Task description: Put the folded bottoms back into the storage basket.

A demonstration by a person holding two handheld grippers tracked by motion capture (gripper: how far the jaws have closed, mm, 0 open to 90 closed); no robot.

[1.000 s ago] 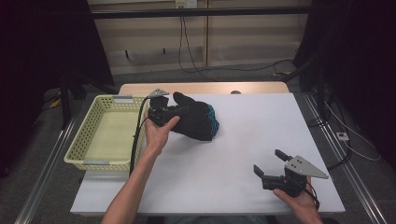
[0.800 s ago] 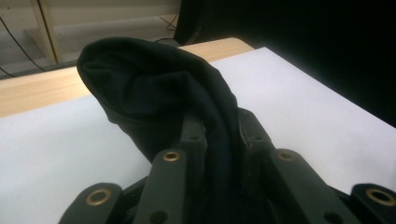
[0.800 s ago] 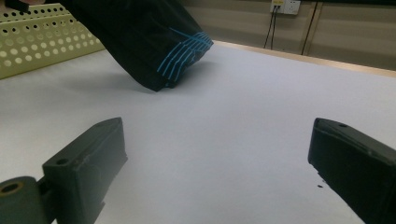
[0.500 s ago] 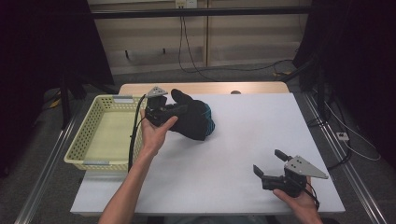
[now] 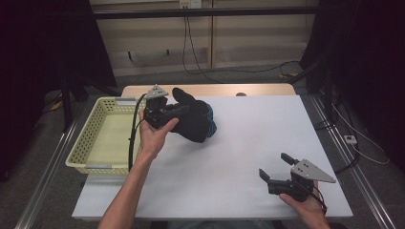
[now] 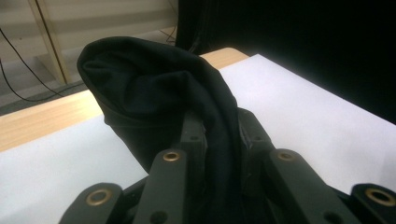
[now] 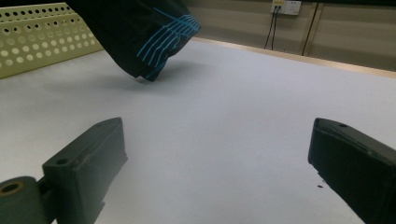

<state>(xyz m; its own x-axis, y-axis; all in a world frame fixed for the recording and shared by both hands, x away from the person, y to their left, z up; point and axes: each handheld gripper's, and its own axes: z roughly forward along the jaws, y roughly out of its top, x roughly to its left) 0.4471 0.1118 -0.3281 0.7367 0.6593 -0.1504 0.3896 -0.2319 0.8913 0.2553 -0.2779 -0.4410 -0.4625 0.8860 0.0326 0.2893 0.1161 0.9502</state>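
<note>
A black garment [image 5: 193,119] with blue stripes [image 7: 166,39] hangs bunched from my left gripper [image 5: 179,112], lifted so that only its lower end is near the white table [image 5: 248,143]. In the left gripper view the dark cloth [image 6: 163,93] is pinched between the two jaws, which are shut on it. My right gripper [image 5: 277,168] rests low at the table's near right corner, its jaws wide apart with bare table between them [image 7: 217,154]. The garment sits far from it, toward the yellow basket [image 5: 90,143].
The perforated yellow basket [image 7: 42,37] stands along the table's left edge, just left of the held cloth. A wooden strip [image 5: 258,89] runs along the table's far edge. Cables hang on the back wall.
My left gripper has risen and drifted left toward the basket, carrying the garment higher off the table. The right gripper has stayed put.
</note>
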